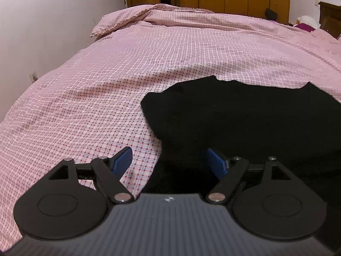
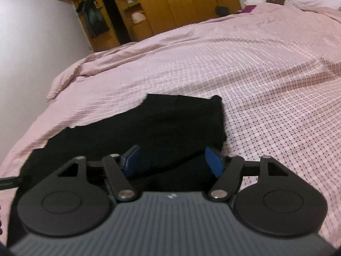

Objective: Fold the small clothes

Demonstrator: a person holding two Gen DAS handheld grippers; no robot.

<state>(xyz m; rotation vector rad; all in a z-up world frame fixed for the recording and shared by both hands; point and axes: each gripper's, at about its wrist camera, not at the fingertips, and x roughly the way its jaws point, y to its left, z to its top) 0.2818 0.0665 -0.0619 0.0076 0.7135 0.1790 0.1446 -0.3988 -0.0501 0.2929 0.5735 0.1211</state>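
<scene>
A black garment [image 1: 245, 117] lies on the pink checked bedspread [image 1: 106, 85], its edges looking partly doubled over, so I judge folding begun but unfinished. The left gripper [image 1: 169, 162] and right gripper [image 2: 172, 160] both hover spread wide over its near edge, gripping nothing. No readable brand or writing shows.

A black garment [image 1: 245, 117] [image 2: 149, 128] lies spread flat on the near part of the bed, its edges uneven, one end folded into a thicker, rounded fold.
</scene>
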